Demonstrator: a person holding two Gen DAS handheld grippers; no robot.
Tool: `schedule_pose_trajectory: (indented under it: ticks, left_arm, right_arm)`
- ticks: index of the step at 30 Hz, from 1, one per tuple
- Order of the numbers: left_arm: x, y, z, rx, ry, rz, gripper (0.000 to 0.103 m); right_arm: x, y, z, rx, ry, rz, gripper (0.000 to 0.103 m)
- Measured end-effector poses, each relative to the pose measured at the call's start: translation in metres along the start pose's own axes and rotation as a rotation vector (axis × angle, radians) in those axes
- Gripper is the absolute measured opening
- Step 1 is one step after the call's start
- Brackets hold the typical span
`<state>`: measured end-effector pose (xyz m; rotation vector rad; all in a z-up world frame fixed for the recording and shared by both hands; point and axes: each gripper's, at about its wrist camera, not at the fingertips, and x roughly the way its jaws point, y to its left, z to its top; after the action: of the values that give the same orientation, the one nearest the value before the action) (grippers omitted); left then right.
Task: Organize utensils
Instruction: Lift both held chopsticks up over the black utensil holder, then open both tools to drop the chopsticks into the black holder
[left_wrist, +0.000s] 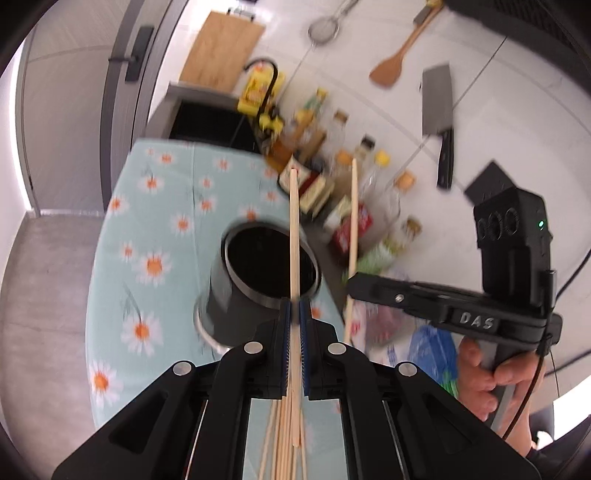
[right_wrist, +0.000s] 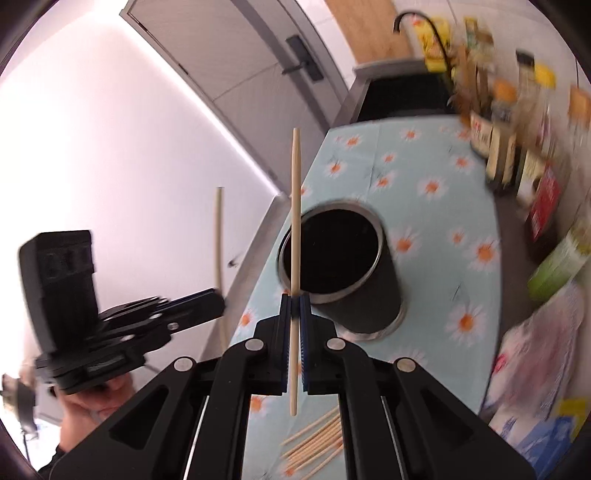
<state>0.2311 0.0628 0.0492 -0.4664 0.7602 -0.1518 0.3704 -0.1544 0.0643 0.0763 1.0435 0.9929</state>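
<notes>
Left tongs (left_wrist: 294, 306): clenched on one wooden chopstick (left_wrist: 294, 236), blue pads pressed to either side of it. The stick runs straight up the middle of the left wrist frame, crossing over the dark mouth of the black holder cup (left_wrist: 240, 291). The cup stands upright on the daisy-print surface (left_wrist: 155, 206), centre of frame, metal rim at top.

Right tongs (right_wrist: 294, 306): also clenched, on a second chopstick (right_wrist: 295, 221). In the right wrist view this stick stands vertically at frame centre, its tapered tip high in the frame and its blunt end hanging below the pads. It overlaps the left rim of the cup in the picture; I cannot tell if it touches.

Cross-check: in the left wrist view my right tongs show at right of frame, with the stick passing through their tip. In the right wrist view my left tongs sit at lower left of frame, its stick rising above them against the pale wall.

Loose chopsticks (right_wrist: 314, 443) lie in a fanned bundle on the surface at the bottom of the right wrist frame, below the cup. The same bundle shows at bottom centre of the left wrist view between the tong arms.

Background, blurred: row of sauce bottles (right_wrist: 517, 147) along the right of the surface; cleaver (left_wrist: 439, 110), wooden spatula (left_wrist: 395, 59) and strainer (left_wrist: 324, 29) against the tiled wall at top of the left wrist frame.
</notes>
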Motion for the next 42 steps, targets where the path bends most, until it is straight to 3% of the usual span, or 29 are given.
schedule_pose_trajectory:
  ticks: [5, 12, 16, 20, 23, 25, 26, 27, 36, 40, 42]
  left_arm:
    - [0.002, 0.003, 0.031, 0.014, -0.117, -0.022, 0.004]
    - [0.000, -0.008, 0.064, 0.094, -0.262, 0.033, 0.004]
    - [-0.001, -0.011, 0.070, 0.115, -0.338, 0.032, 0.004]
    - [0.005, -0.010, 0.067, 0.146, -0.408, 0.052, 0.004]
    - [0.016, 0.000, 0.065, 0.104, -0.376, 0.067, 0.006]
    - [0.025, 0.010, 0.062, 0.063, -0.351, 0.065, 0.018]
    - [0.027, 0.013, 0.060, 0.053, -0.344, 0.072, 0.021]
    - [0.028, 0.016, 0.058, 0.048, -0.340, 0.069, 0.022]
    - [0.023, 0.013, 0.052, 0.061, -0.319, 0.070, 0.022]
    - [0.016, 0.003, 0.048, 0.081, -0.332, 0.120, 0.022]
    - [0.008, 0.000, 0.046, 0.071, -0.331, 0.111, 0.022]
  right_arm:
    - [0.003, 0.004, 0.032, -0.018, -0.060, 0.022, 0.006]
    - [-0.010, 0.016, 0.069, -0.101, -0.179, -0.011, 0.006]
    - [-0.014, 0.024, 0.077, -0.156, -0.254, -0.094, 0.006]
    - [-0.003, 0.020, 0.072, -0.172, -0.273, -0.106, 0.006]
    - [0.006, 0.016, 0.064, -0.189, -0.273, -0.130, 0.006]
    - [0.007, 0.011, 0.058, -0.183, -0.290, -0.137, 0.021]
    - [0.005, 0.009, 0.056, -0.177, -0.303, -0.125, 0.038]
    - [0.002, 0.007, 0.054, -0.165, -0.320, -0.114, 0.041]
    - [-0.004, 0.002, 0.049, -0.142, -0.315, -0.116, 0.041]
    - [-0.013, 0.008, 0.041, -0.150, -0.323, -0.141, 0.041]
    - [-0.020, 0.012, 0.035, -0.150, -0.331, -0.149, 0.041]
